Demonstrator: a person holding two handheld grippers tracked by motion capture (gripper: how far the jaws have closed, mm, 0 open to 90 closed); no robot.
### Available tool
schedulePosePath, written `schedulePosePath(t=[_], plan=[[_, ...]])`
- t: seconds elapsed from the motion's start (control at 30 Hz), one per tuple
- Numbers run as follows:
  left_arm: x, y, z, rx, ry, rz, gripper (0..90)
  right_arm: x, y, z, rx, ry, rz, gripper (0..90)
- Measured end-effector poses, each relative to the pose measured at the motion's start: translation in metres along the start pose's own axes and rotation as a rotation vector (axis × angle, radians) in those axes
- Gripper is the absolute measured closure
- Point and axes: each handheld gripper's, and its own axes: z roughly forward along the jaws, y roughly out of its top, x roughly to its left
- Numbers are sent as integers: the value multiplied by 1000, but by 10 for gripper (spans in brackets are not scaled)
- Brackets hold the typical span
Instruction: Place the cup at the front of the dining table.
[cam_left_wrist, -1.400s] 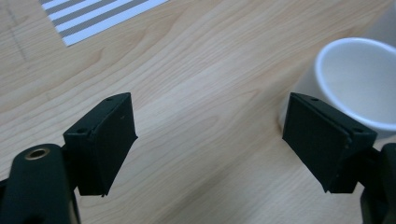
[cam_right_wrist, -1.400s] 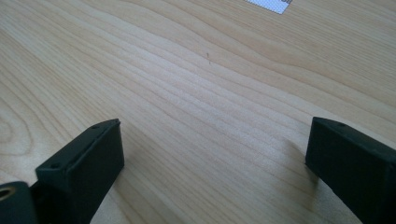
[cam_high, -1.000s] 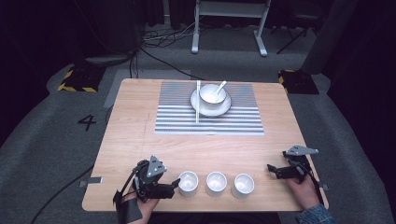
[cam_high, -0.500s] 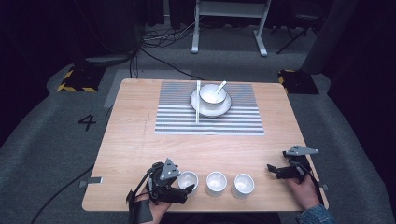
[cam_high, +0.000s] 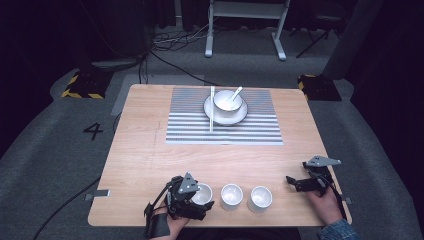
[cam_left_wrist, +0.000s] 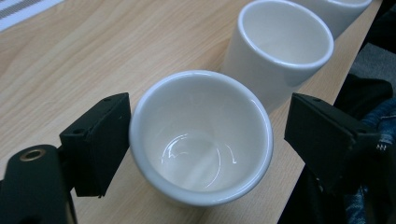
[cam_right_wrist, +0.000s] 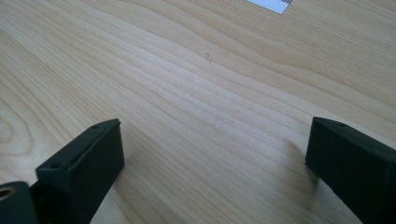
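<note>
Three small white cups stand in a row near the table's front edge: the left cup (cam_high: 201, 193), middle cup (cam_high: 231, 195) and right cup (cam_high: 260, 197). My left gripper (cam_high: 207, 196) straddles the left cup (cam_left_wrist: 201, 140); its jaws have just been opening. One pad sits right at the rim and the other stands clear of it, so the cup is between them but not pressed. The middle cup (cam_left_wrist: 280, 42) stands just beyond. My right gripper (cam_high: 294, 183) rests at the front right, open over bare wood (cam_right_wrist: 212, 158).
A striped placemat (cam_high: 190, 125) lies at the table's far middle, bearing a white plate (cam_high: 240, 116) with a bowl (cam_high: 226, 101), a spoon (cam_high: 236, 92) and chopsticks (cam_high: 211, 107). The wooden table (cam_high: 145, 150) ends close in front of the cups.
My left gripper has moved right and slightly down, from beside the left cup to around it. The right gripper has stayed where it was.
</note>
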Motion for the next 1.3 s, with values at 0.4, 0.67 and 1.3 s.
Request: schedulePosePath(t=[0.4, 0.67, 1.3], plan=[[6, -9, 15, 21, -10, -13, 184, 0, 0, 0, 0, 0, 0, 43], [8, -13, 24, 32, -3, 13, 239, 0, 0, 0, 0, 0, 0, 43], [9, -6, 17, 42, 9, 21, 264, 0, 0, 0, 0, 0, 0, 43]])
